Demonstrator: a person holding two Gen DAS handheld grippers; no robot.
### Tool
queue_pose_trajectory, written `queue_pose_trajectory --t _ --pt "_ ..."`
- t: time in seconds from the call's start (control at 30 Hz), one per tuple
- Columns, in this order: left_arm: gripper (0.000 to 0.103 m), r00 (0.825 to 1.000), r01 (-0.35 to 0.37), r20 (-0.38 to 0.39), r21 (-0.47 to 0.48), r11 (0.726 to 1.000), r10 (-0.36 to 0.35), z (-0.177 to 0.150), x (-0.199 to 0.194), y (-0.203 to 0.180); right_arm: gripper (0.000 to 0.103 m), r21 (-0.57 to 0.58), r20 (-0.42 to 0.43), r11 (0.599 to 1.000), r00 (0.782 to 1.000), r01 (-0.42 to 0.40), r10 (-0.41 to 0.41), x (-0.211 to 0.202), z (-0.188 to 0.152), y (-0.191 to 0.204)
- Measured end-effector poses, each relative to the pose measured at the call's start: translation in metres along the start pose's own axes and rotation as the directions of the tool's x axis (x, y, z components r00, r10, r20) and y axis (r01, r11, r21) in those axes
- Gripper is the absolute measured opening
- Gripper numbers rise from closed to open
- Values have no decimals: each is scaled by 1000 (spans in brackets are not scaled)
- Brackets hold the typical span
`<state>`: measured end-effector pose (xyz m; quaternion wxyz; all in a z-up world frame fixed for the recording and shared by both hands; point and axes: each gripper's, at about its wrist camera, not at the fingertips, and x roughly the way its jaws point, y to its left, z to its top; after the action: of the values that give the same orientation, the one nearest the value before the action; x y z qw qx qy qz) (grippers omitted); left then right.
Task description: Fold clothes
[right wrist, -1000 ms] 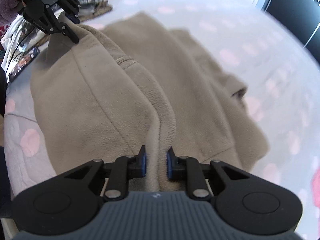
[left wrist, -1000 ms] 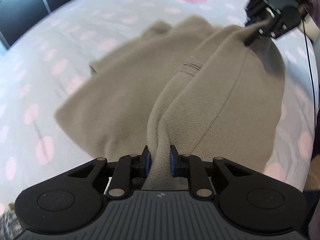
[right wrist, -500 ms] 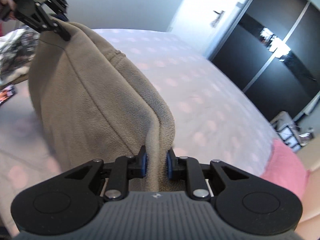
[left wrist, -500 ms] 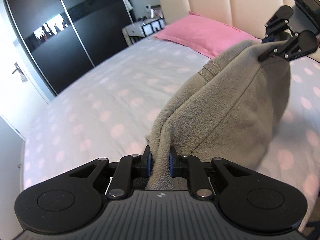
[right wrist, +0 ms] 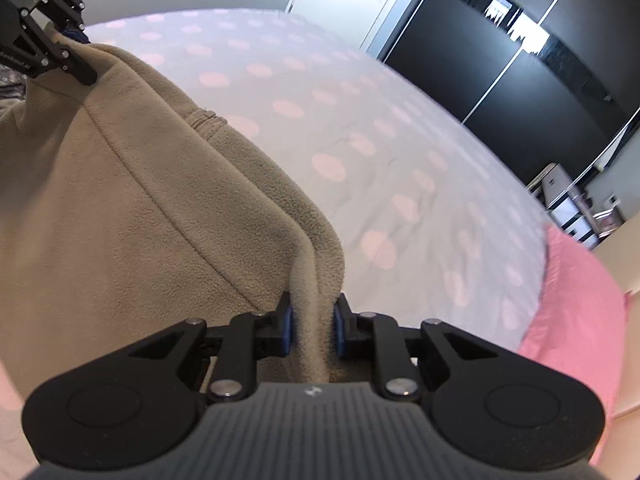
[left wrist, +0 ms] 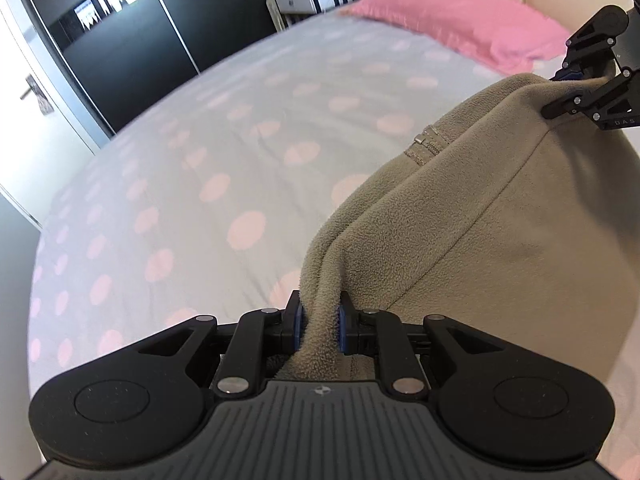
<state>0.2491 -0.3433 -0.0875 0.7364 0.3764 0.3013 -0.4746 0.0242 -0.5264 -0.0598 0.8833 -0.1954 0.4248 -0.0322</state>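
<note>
Both grippers [left wrist: 319, 324] [right wrist: 312, 326] clamp fleece [left wrist: 500, 216]; bed [left wrist: 224, 152], pillow [left wrist: 460, 20] behind.

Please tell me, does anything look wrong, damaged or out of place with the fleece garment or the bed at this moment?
Nothing stands out. The beige fleece garment hangs intact between the left gripper and the right gripper, both with jaws shut on its edge. The dotted bedsheet lies smooth and the pink pillow sits at the headboard.
</note>
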Motion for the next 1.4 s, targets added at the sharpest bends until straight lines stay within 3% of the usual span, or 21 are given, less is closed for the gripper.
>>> queue_pose_trajectory --t 0.17,0.33,0.43,0.53,0.6,0.63,0.73,0.8,0.9,1.1,1.3,1.4 --pt "16 999 -2 -34 -14 1000 1 -9 44 6 24 2 -37 1000 999 -17 17 50 -4 -3" --pt "31 997 -63 -38 -24 998 62 -10 53 1 46 15 -38 997 996 81 -80 66 -3 2" --pt "40 992 -126 11 -46 991 127 -8 35 3 48 63 -13 991 993 122 -121 52 -1 -3" --pt "49 971 -217 77 -104 971 225 -8 10 10 51 126 21 980 988 151 -155 31 -4 -10" --pt "54 960 -238 108 -157 958 257 -12 -9 17 54 174 39 970 984 167 -176 16 -8 -15" --pt "59 961 -230 110 -186 955 253 -17 -17 20 54 201 44 964 982 171 -184 7 -10 -18" --pt "60 972 -189 90 -266 945 219 -34 -31 27 57 293 20 945 987 146 -159 -16 -27 -21" --pt "60 980 -156 67 -316 936 186 -52 -33 30 65 347 3 929 990 131 -141 -27 -44 -20" --pt "60 987 -123 45 -388 914 152 -79 -31 34 65 447 -12 888 994 104 -111 -20 -68 -19" --pt "60 989 -116 27 -455 883 144 -97 -15 42 65 686 36 727 997 28 -73 -7 -99 -37" --pt "60 990 -111 23 -491 864 140 -90 16 49 66 761 16 648 998 28 -62 36 -95 -49" --pt "57 990 -122 0 -482 868 139 -86 40 49 66 773 3 633 999 30 -50 63 -94 -53"
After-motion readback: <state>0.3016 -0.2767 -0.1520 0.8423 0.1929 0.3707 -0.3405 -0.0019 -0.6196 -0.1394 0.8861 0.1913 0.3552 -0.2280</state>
